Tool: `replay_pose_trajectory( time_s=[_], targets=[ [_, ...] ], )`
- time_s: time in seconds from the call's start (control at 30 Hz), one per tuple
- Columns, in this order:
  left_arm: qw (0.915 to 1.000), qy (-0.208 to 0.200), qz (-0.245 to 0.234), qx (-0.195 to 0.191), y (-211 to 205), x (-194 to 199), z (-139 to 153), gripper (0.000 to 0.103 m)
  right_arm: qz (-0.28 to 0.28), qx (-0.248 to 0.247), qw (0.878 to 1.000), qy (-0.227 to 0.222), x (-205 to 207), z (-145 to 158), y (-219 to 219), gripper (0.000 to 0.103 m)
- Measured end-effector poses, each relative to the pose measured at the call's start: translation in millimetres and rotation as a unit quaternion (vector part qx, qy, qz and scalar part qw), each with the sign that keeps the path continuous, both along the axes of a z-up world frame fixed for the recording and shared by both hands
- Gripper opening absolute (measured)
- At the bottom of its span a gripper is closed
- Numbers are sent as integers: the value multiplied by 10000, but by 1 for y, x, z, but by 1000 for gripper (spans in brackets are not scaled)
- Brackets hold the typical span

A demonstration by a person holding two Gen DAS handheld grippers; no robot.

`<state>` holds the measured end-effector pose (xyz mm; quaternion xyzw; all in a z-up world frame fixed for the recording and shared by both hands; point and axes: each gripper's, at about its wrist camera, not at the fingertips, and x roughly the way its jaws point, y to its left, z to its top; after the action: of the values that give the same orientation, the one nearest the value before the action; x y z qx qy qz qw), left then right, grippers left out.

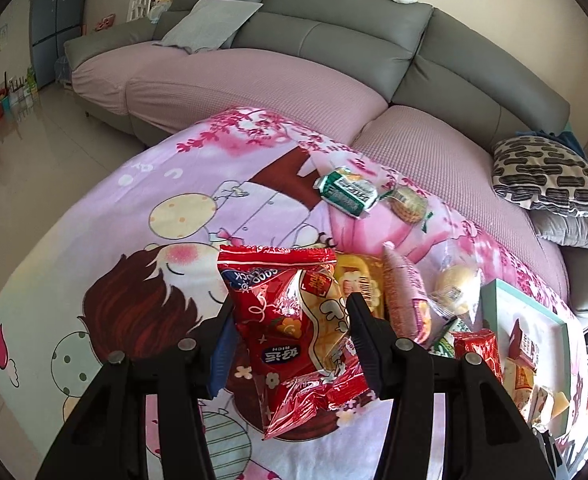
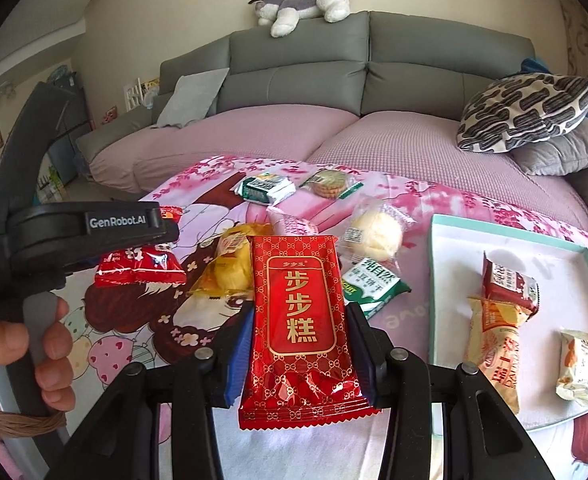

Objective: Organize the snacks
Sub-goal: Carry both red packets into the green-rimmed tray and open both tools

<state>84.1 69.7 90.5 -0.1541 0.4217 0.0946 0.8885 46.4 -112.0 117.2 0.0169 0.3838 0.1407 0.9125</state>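
Now both jaws are clenched on slick packets, left gripper (image 1: 290, 320) on the red snack bag (image 1: 294, 340), right gripper (image 2: 299, 344) on the red cake packet (image 2: 299, 320), seemingly above the table, so either could slip short of the tray (image 2: 509, 236).

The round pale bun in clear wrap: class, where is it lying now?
In the right wrist view the round pale bun lies on the pink cloth, just left of the tray and behind the green-and-white packet.
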Motion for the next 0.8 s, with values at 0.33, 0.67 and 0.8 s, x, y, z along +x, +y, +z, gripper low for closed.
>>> replay_pose_trajectory(
  time_s=[0.33, 0.67, 0.8],
  targets=[
    [9983, -52, -546, 213, -55, 7, 8, 55, -693, 50, 9976, 65, 5, 2, -58, 47],
    [9899, -120, -1342, 446, -130, 8, 11, 55, -1658, 112, 9861, 69, 2, 7, -141, 47],
    [9861, -118, -1577, 513, -153, 6, 11, 55, -2022, 143, 9792, 75, -3, 8, -172, 47]
  ],
)
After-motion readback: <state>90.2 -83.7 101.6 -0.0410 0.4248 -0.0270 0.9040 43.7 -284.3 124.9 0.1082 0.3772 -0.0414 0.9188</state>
